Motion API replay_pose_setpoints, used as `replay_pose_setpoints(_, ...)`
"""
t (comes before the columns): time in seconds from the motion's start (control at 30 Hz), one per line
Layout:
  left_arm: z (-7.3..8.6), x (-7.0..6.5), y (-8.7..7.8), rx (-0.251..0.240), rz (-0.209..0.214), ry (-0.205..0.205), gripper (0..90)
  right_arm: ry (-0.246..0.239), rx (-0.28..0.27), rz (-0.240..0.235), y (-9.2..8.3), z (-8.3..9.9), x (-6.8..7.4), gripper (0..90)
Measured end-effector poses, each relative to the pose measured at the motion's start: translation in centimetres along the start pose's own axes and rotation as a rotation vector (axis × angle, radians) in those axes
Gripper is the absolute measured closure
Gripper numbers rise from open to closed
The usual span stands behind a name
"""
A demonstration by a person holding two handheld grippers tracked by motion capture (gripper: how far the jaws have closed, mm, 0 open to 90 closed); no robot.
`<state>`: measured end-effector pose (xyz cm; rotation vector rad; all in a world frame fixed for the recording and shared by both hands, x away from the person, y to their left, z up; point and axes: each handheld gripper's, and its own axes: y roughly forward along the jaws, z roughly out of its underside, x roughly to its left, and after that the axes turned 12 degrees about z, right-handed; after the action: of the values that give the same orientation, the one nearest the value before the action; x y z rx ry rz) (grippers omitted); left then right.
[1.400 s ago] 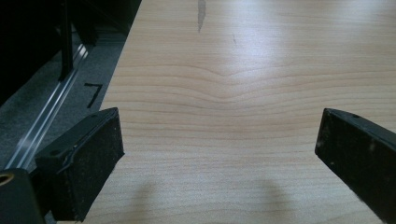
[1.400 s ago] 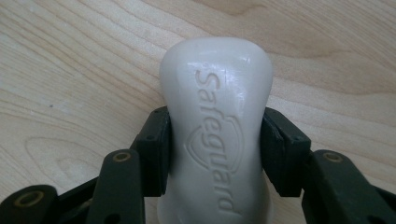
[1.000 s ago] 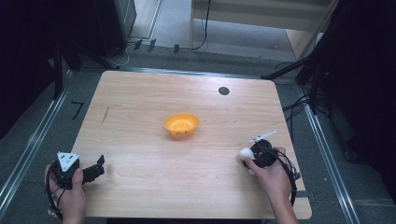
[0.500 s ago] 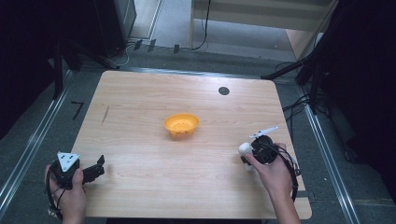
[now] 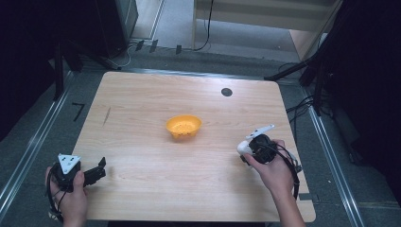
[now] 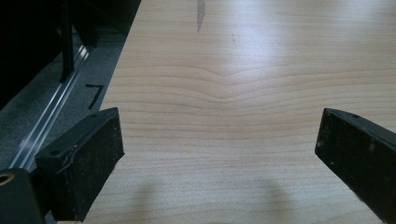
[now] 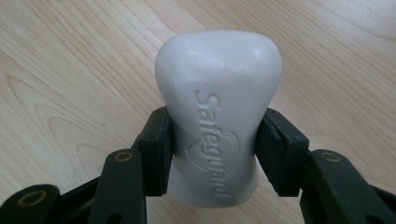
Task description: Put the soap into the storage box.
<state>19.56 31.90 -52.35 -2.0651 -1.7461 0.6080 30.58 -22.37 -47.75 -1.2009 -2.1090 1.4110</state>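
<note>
Your right gripper (image 7: 212,140) has its two black jaws clamped on a white soap bar (image 7: 217,107), one pad against each side of its narrow waist. The soap is smooth and matte, with rounded corners and a broader, domed end pointing away from you; the word "Safeguard" and a shield outline are pressed into its face. In the high view the soap (image 5: 244,147) sits at the tip of your right gripper (image 5: 250,147), over the right part of the table (image 5: 142,109), nearer your edge than the far one. From that angle you can't quite tell whether the bar touches the wood or hangs just above it.

Your left gripper (image 6: 219,154) has its jaws standing wide apart with nothing between them, only bare wood. Their pads look rough and grainy, like coarse foam or rubber. In the high view it (image 5: 97,171) rests low at the near left corner, a grey three-cornered plate on top.

The table is pale wood with wavy grain, a soft sheen, rounded corners and a small dark streak near its left side. A shallow orange bowl (image 5: 183,126), glossy like plastic, sits near the middle, well apart from both grippers. A small black disc (image 5: 226,92) lies toward the far edge.
</note>
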Motion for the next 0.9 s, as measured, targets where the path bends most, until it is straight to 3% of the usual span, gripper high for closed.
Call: replay_pose_setpoints(0.9, 0.0, -0.1, 0.0, -0.004, 0.004, 0.013, 1.6, -0.177, -0.086, -0.037, -0.9, -5.9, 0.6, 51.4)
